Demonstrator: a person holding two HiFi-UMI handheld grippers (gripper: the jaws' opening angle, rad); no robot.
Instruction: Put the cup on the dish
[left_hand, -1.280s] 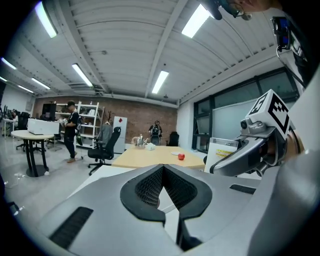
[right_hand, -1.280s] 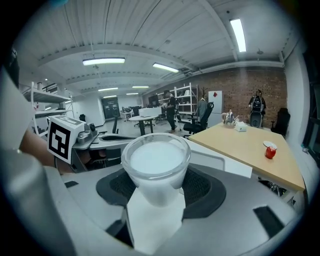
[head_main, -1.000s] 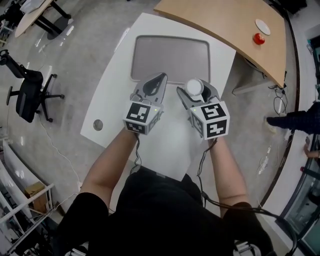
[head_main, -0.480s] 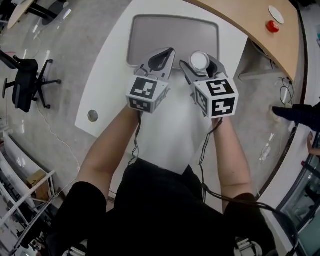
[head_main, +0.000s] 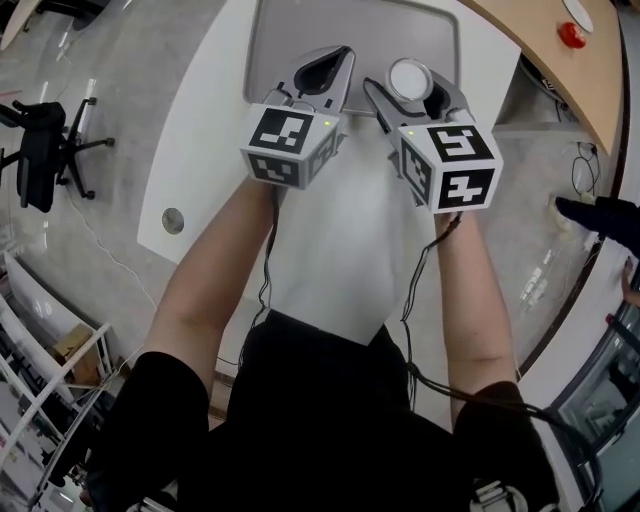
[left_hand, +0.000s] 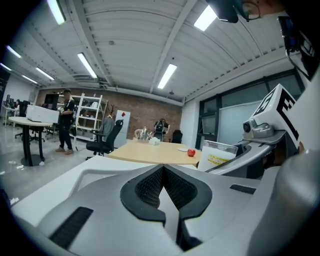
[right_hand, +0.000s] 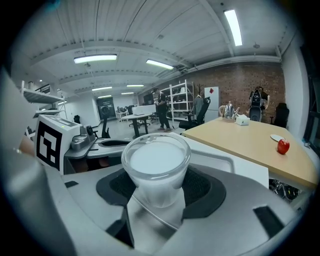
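The right gripper (head_main: 411, 90) has its fingers closed on the clear cup (right_hand: 156, 167). The cup is upright, mouth up, long axis vertical, over the near edge of the grey dish (head_main: 268, 35) and seemingly lifted off it. Beside it, the left gripper (head_main: 326, 72) has its fingers pressed together, empty, above the white tabletop (head_main: 340, 250).

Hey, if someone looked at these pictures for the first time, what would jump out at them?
First, the translucent cup, white inside, clamped in the right hand-held gripper at the near edge of the grey dish on the white table. Next, the bold black-and-white marker cubes on both grippers. The left hand-held gripper alongside is shut and empty.
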